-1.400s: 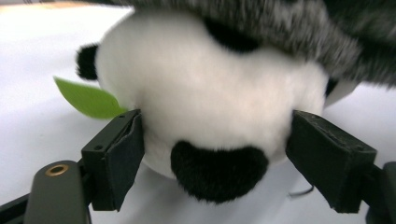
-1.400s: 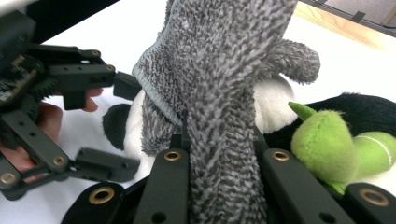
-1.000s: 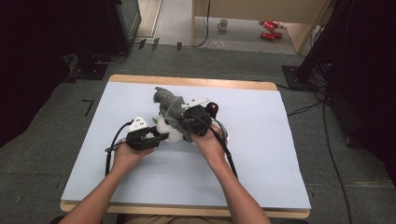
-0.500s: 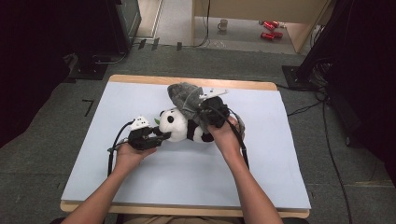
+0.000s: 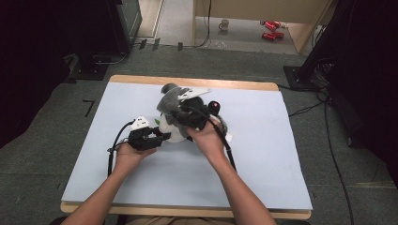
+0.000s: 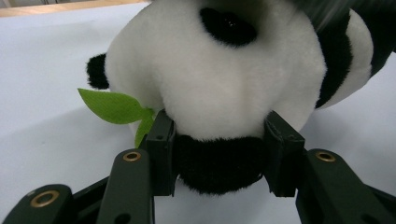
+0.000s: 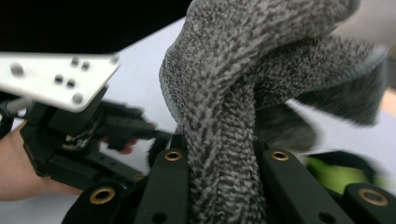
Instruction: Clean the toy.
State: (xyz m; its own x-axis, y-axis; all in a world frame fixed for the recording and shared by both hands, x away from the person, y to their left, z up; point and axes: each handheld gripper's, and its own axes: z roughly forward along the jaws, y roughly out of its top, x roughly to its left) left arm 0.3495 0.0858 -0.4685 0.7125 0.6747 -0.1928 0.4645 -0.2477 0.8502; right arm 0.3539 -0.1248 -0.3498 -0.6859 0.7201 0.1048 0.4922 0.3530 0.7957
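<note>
A black-and-white panda plush [image 5: 172, 133] lies at the middle of the pale blue mat [image 5: 281, 164], with a green felt leaf [image 6: 111, 105] beside its white head [image 6: 210, 79]. My left gripper [image 5: 163, 136] [image 6: 219, 140] is shut on a black part of the panda, low at the plush's left side. A grey fuzzy cloth [image 5: 171, 97] [image 7: 219, 93] drapes over the panda's top. My right gripper [image 5: 190, 112] [image 7: 218, 144] is shut on a fold of this cloth, just above the plush. The right gripper view also takes in the left gripper [image 7: 70, 140] and its hand.
The mat covers a wooden table [image 5: 187, 80] whose edges show at the back and front. On the floor beyond stand a mug [image 5: 225, 23] and red objects [image 5: 270, 29]. Dark equipment [image 5: 103, 28] and cables flank the table.
My right gripper carried the grey cloth to the right, then back left over the panda, which it now partly covers. The left gripper has stayed shut on the panda in place.
</note>
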